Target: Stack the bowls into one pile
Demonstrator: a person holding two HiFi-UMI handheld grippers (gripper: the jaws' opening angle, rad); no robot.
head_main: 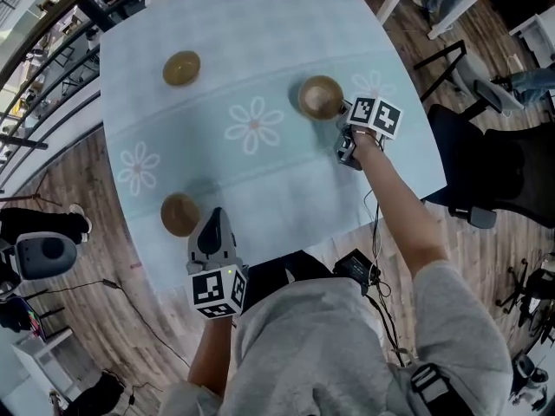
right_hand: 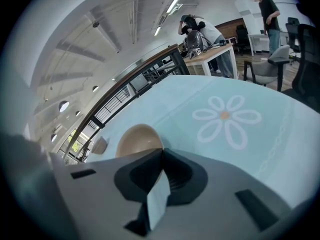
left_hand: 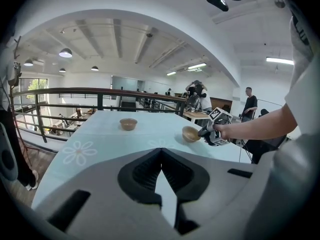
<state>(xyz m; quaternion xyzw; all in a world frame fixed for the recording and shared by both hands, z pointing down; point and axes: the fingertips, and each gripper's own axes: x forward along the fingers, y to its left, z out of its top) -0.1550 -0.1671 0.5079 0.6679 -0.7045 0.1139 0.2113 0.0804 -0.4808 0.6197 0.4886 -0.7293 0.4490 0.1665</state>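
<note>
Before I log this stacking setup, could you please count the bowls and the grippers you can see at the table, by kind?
Bowls: 3 (far bowl, near bowl, right bowl)
Grippers: 2 (left gripper, right gripper)
Total: 5

Top-down view of the table (head_main: 260, 24), covered by a pale blue cloth (head_main: 286, 198) printed with white flowers (head_main: 254, 126). We see the far bowl (head_main: 181, 68) and the near bowl (head_main: 179, 214) upright on it, well apart. The right bowl (head_main: 321, 97) is tilted; we cannot tell whether it touches the cloth.
</note>
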